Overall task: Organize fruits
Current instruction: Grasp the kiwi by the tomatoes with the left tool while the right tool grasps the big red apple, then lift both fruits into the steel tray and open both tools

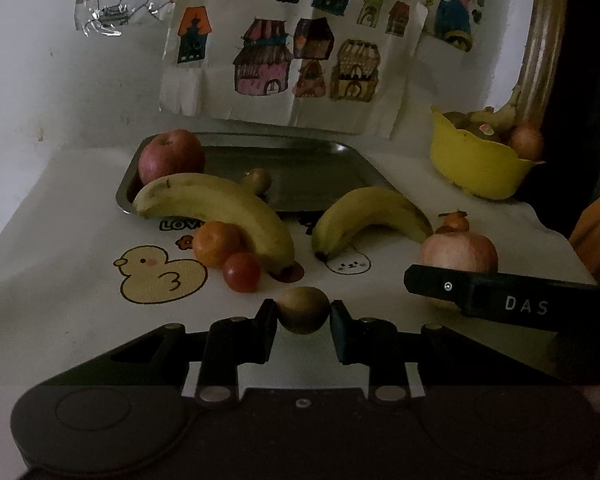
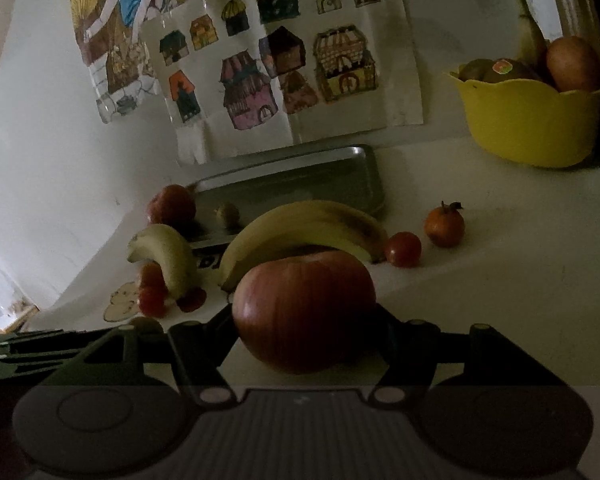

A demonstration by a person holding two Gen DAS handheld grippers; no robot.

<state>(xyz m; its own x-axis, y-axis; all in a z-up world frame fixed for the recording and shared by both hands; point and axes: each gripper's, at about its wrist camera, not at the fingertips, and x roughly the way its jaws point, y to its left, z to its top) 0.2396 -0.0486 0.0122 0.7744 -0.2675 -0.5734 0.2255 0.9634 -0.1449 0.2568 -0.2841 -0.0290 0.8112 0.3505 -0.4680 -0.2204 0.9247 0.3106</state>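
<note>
- Two grips: our left gripper [image 1: 303,312] pinches a small brown fruit [image 1: 303,310] and our right gripper [image 2: 306,330] clasps an apple [image 2: 305,310].
- Both sit just before the tray [image 1: 300,168], likely their destination.

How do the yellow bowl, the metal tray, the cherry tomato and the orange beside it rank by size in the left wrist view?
Largest to smallest as they look:
1. metal tray
2. yellow bowl
3. orange
4. cherry tomato
The tray and bowl sit farther back, so their lead is safe; orange and tomato sit together, a fair comparison.
</note>
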